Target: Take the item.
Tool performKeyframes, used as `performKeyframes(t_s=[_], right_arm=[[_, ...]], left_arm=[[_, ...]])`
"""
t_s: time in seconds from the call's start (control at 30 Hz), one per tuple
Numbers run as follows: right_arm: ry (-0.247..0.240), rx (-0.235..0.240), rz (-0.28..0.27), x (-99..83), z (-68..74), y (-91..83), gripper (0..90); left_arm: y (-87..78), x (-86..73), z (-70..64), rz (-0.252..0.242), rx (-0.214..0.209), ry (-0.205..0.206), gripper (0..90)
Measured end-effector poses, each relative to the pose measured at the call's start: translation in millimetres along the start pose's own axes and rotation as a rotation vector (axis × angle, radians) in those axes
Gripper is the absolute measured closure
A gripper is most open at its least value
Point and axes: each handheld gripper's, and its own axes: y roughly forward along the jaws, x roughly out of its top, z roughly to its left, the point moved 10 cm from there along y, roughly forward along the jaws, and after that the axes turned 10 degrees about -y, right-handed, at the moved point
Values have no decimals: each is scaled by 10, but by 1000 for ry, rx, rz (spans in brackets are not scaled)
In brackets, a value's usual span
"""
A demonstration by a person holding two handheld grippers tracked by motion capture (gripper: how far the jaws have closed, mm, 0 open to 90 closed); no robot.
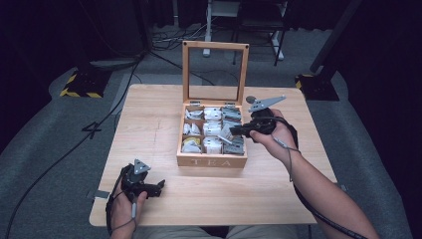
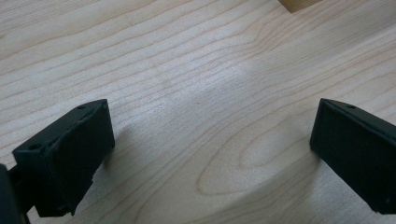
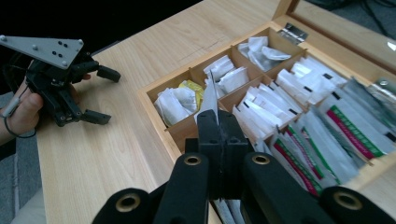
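Left of the tea box (image 1: 211, 161): left gripper (image 1: 158, 188) resting idle on the table (image 1: 149, 114), jaws spread wide, nothing between them. Over the box's near-right compartments: right gripper (image 3: 217, 122) clenched on a white tea bag (image 3: 208, 95), lifted partly clear. Judged early: bag plucked, not yet delivered anywhere.

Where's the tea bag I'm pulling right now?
In the high view, the tea bag is pinched in the right gripper, above the tea box's front right compartments.
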Motion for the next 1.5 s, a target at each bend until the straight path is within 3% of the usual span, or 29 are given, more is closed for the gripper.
performKeyframes(t_s=[0.3,0.63,0.9,1.0,1.3,1.4,1.5], right_arm=[[12,-45,-27,-51,-109,-297,900],[45,-109,-29,-237,-311,-608,900],[81,-182,-22,-401,-576,-848,900],[105,-238,11,-535,-753,-946,900],[186,-301,44,-850,-1063,-1035,900],[202,-342,80,-1019,-1204,-1049,900],[235,-354,94,-1170,-1307,-1046,900]], left_arm=[[2,2,3,1,1,1,2],[10,12,11,2,3,2,2],[10,12,10,2,3,1,2],[10,11,11,2,3,2,2],[10,11,10,2,3,2,2],[10,11,11,2,3,2,2],[10,12,11,2,3,2,2]])
